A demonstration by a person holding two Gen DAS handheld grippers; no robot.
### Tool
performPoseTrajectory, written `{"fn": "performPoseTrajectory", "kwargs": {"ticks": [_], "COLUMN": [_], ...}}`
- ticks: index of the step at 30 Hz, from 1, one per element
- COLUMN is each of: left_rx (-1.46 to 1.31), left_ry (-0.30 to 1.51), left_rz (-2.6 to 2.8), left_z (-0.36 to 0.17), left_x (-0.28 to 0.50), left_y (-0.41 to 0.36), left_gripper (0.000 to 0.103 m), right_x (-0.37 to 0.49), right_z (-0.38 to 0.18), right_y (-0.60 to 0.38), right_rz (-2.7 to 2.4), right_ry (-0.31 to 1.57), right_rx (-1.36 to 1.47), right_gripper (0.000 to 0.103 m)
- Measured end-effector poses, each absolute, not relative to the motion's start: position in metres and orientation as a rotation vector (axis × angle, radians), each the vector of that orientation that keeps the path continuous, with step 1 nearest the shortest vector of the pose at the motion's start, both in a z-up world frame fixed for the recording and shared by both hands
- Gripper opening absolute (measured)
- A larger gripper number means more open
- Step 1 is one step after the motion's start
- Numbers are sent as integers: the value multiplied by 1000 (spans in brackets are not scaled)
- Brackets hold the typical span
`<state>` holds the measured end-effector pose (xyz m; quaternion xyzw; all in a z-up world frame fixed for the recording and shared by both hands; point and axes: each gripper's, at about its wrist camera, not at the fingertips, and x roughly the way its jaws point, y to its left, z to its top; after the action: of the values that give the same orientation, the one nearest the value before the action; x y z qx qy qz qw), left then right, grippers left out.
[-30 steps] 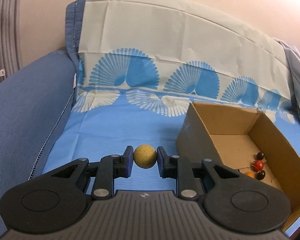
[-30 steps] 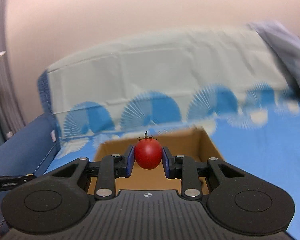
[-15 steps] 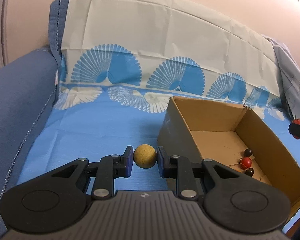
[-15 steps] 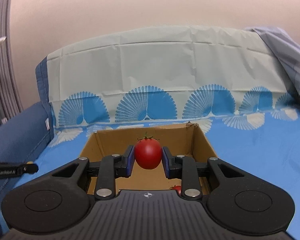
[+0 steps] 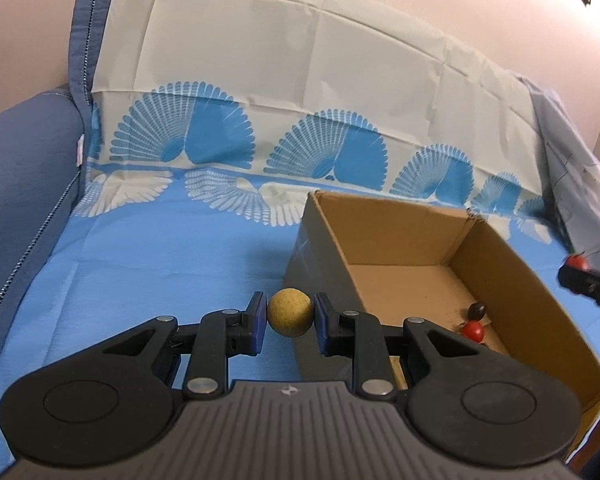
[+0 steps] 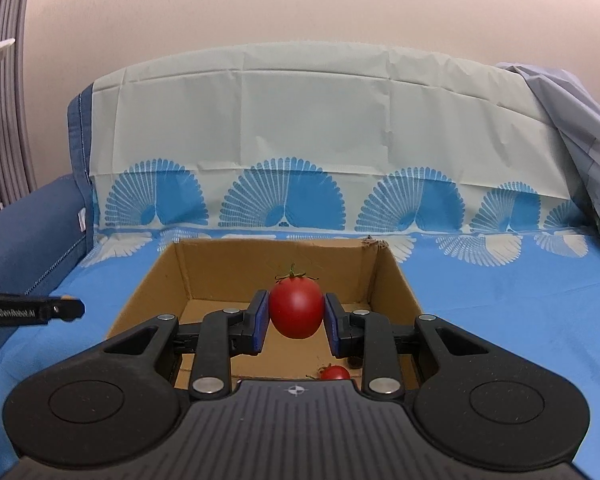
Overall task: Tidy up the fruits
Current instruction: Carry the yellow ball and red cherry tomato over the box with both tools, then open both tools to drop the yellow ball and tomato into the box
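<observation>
My left gripper (image 5: 290, 318) is shut on a round tan-yellow fruit (image 5: 290, 317), held above the blue cloth just left of the cardboard box (image 5: 500, 248). My right gripper (image 6: 296, 314) is shut on a red tomato (image 6: 296, 310) with a green stem, held over the open box (image 6: 396, 276). Inside the box lie a small red fruit (image 5: 473, 332) and a dark one (image 5: 477, 311); the red one also shows in the right wrist view (image 6: 335, 372). The right gripper appears at the left wrist view's right edge (image 5: 588, 280); the left gripper appears at the right wrist view's left edge (image 6: 32, 312).
The box stands on a blue patterned cloth (image 5: 160, 260) spread over a sofa seat and backrest. A dark blue armrest (image 5: 16, 184) rises on the left. A pale grey-blue cloth (image 6: 580, 120) hangs at the right. A pink wall is behind.
Both grippers have kept their fruits. The left gripper has come closer to the box's left wall. The right gripper has moved forward over the box's opening.
</observation>
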<state>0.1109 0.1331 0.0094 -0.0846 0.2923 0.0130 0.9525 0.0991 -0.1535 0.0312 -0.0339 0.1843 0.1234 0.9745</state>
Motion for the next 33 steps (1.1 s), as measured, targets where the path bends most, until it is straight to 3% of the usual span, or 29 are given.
{"fn": "performPoseTrajectory", "kwargs": {"ticks": [11, 33], "left_rx": [-186, 167], "left_ry": [460, 489], "left_rz": [-158, -447], "left_z": [25, -17], "left_x": [99, 66], "left_y": [105, -2], "left_gripper": [28, 28], "right_x": [106, 105], "right_z": [28, 25], "right_y": [-148, -154], "right_rz": [243, 201], "right_ry": [385, 391], "right_rx": [-88, -119], "right_gripper": [30, 30]}}
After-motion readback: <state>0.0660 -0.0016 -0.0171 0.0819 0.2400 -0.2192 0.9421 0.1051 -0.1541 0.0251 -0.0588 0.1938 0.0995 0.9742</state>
